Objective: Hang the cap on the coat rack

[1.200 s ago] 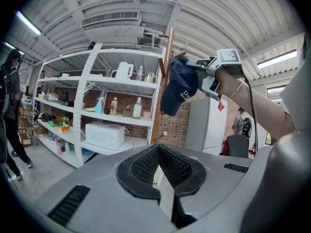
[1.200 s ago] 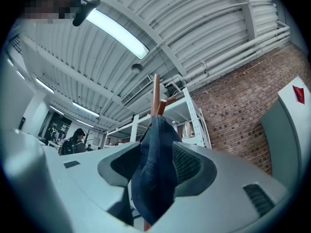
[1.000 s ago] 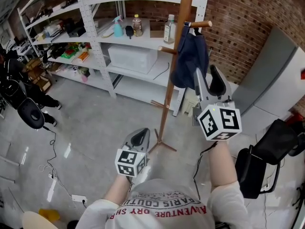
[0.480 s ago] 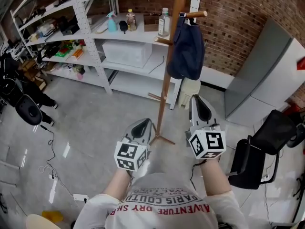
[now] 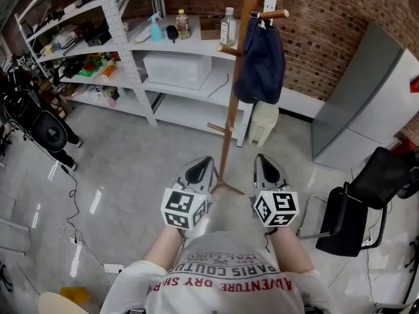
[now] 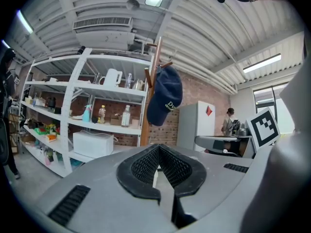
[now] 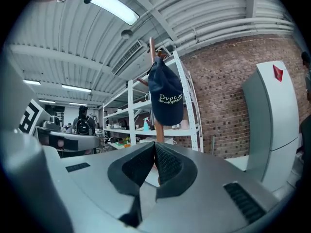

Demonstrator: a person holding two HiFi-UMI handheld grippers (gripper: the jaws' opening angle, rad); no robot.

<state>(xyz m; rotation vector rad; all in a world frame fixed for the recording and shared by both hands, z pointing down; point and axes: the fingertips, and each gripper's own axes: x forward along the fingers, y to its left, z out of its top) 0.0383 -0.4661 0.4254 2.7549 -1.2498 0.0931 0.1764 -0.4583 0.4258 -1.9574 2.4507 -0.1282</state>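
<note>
**Cap on the peg, both hands low**

Head view, left to right. Left fingers (image 5: 201, 167) sit at 7 o'clock, low by the torso, pressed together with nothing between them. The coat rack (image 5: 227, 136) runs from centre up to 12 o'clock. The cap (image 5: 262, 61) hangs at 1 o'clock from the upper peg (image 5: 275, 14), crown sagging down and resting against the pole. Right fingers (image 5: 267, 165) sit at 5 o'clock, level with the left pair. They have just been closing, are now fully together, and hold nothing.

Step in hand, as judged: the hang looks done and this is the retreat. To do it well, keep both pairs clear of the pole and its lower pegs, because a knock to the rack could shake the cap loose. Check that the cap is well seated on the peg, not just caught on its tip, before calling it finished.

Against the earlier frames: the right hand was up beside the cap with its fingers spread wide. It now sits low with them closed. The cap has not left its peg, and the left hand has barely shifted.
</note>
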